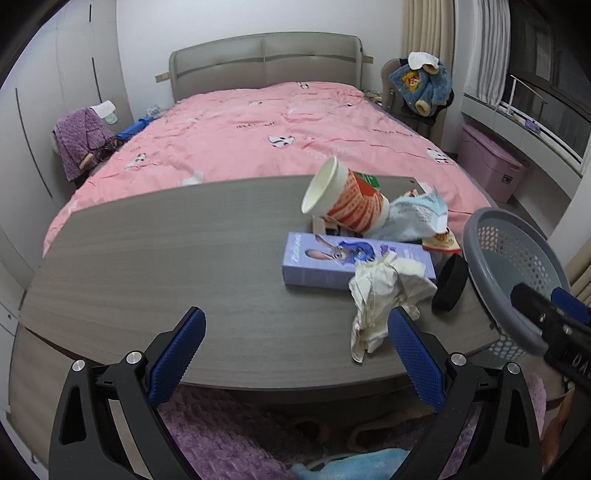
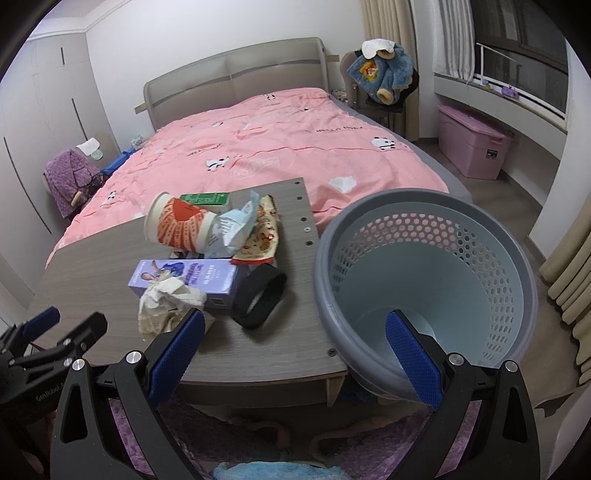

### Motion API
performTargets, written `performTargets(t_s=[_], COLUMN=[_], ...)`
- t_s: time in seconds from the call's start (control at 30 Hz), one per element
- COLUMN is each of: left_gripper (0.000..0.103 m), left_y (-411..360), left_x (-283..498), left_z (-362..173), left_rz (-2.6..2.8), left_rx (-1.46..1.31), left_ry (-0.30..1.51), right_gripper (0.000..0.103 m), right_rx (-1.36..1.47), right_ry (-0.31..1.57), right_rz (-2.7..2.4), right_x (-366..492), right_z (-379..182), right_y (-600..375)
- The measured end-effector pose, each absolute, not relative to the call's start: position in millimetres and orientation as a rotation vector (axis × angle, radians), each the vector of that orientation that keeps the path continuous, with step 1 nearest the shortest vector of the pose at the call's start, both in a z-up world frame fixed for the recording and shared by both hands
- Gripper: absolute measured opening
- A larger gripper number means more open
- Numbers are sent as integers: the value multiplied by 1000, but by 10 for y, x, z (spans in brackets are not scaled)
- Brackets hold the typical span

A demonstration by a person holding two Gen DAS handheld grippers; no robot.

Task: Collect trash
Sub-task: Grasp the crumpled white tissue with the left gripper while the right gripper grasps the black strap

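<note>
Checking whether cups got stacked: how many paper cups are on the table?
1. A paper cup lies tipped on its side at the table's far edge, against the crumpled wrappers. Another could be hidden beneath the pile.

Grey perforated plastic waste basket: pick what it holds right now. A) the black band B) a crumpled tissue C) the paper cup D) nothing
D: the right wrist view looks straight into the grey perforated plastic waste basket and its pale floor is bare, while the trash lies on the grey wood-grain table.

Pink bed (image 1: 280, 136), white walls (image 1: 236, 22), curtained window (image 2: 517, 40)
</note>
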State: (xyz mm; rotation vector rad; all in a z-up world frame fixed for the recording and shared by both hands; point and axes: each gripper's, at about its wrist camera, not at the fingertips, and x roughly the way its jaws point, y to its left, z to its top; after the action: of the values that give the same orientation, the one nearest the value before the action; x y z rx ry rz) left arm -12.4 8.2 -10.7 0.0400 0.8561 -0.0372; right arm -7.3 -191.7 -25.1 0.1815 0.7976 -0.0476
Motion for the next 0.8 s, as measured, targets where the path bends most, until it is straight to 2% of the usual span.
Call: performTargets(t_s=[0.8], left_gripper=[94], left_y=[-389], left_x=[338], left_z=[-665], left_rz=[-203], left_rx=[-18], left_ry=[971], right_gripper=[96], right_rx=[262], right_ry=[806], right_rz=[-95], right_x=[-101], right_z=[-544], right_y=[-2393])
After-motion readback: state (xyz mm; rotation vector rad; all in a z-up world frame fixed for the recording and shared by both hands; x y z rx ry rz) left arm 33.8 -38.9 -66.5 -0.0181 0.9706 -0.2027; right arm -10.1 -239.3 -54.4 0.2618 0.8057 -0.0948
